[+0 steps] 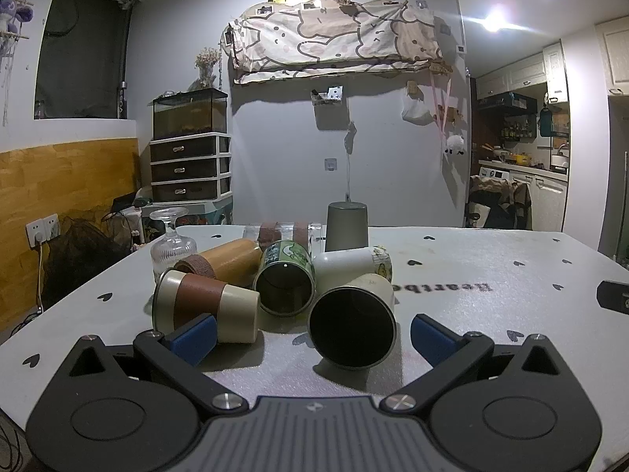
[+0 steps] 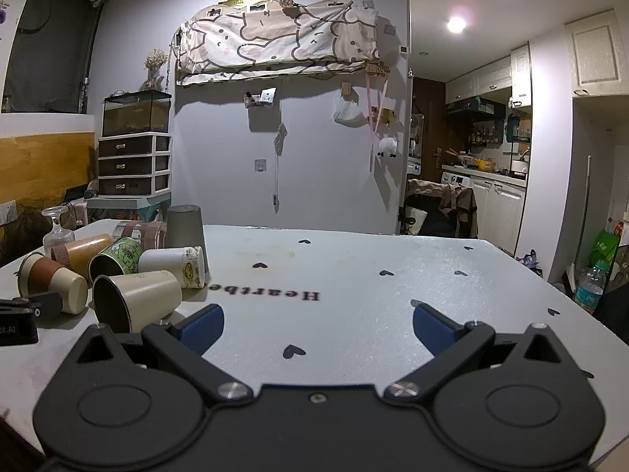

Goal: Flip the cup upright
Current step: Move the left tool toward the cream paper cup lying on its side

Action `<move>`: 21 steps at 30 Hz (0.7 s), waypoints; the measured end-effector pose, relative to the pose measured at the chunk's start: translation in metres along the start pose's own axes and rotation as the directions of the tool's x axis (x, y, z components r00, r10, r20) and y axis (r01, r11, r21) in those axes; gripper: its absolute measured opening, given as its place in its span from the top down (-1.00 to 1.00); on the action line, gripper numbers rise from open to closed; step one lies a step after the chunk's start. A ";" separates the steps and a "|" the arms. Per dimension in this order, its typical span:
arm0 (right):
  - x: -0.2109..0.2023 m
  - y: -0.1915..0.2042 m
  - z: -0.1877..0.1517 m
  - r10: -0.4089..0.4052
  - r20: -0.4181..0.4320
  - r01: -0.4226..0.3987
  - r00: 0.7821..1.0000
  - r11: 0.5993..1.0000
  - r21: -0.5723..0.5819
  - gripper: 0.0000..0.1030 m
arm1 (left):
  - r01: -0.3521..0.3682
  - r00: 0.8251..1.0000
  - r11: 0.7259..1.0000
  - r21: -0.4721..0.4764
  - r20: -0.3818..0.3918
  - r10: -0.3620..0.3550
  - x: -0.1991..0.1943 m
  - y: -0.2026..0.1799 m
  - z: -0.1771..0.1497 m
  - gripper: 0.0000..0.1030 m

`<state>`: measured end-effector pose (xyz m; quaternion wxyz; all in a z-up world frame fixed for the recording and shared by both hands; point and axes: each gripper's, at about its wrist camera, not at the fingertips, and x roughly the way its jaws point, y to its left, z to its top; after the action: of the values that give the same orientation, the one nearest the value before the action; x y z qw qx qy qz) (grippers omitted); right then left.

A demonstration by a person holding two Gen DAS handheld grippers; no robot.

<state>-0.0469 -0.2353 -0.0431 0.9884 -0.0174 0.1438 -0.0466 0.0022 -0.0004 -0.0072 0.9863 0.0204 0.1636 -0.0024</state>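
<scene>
**Cream cup on its side, dead ahead of my left fingers**

The cream-coloured cup with the dark inside (image 1: 352, 324) lies on its side on the white bench with black hearts (image 1: 491, 275), its open mouth turned toward my left gripper (image 1: 312, 338) and sitting roughly between the blue pads. It looks like a stiff, thin-walled cup, light and probably smooth, so I'd expect it to roll or skid if nudged off-centre. I'd take it across the body just behind the rim, where the wall should be stiffest, then swing the mouth up.

My left fingers stand wide, holding nothing. My right gripper (image 2: 318, 324) is also spread wide and empty, over bare bench well right of the pile.

The crowd is the trouble. A green printed tin (image 1: 285, 279) lies just beside the cup on its left, mouth also toward me, and a white cup with a patterned band (image 1: 354, 261) lies behind, touching or nearly so. A cream cup with a brown sleeve (image 1: 206, 306) lies by my left pad. Further back are a tan cylinder (image 1: 226, 259), an upside-down grey tumbler (image 1: 347, 222) and an inverted clear stemmed glass (image 1: 173, 240), the fragile one to keep clear of
</scene>
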 end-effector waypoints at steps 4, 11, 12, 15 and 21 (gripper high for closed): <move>0.000 -0.001 0.000 0.001 -0.001 -0.001 1.000 1.000 0.000 -1.00 | 0.003 1.000 1.000 0.003 -0.001 -0.003 0.001 -0.001 -0.001 -1.00; 0.000 -0.002 0.000 0.000 -0.001 0.000 1.000 1.000 0.000 -1.00 | 0.005 1.000 1.000 0.003 -0.001 -0.005 0.001 -0.002 -0.002 -1.00; 0.000 -0.002 0.000 0.000 -0.001 0.000 1.000 1.000 0.000 -1.00 | 0.004 1.000 1.000 0.003 -0.002 -0.004 0.001 -0.001 -0.001 -1.00; 0.000 -0.002 0.000 0.003 -0.002 -0.003 1.000 1.000 0.002 -1.00 | 0.004 1.000 1.000 0.003 -0.001 -0.004 0.001 -0.001 -0.001 -1.00; 0.001 -0.003 -0.001 0.009 -0.008 -0.009 1.000 1.000 0.005 -1.00 | 0.005 1.000 1.000 0.003 -0.001 -0.005 0.001 -0.001 -0.001 -1.00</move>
<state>-0.0465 -0.2381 -0.0441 0.9880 -0.0142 0.1478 -0.0428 0.0027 -0.0012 -0.0082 0.9862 0.0217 0.1642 -0.0053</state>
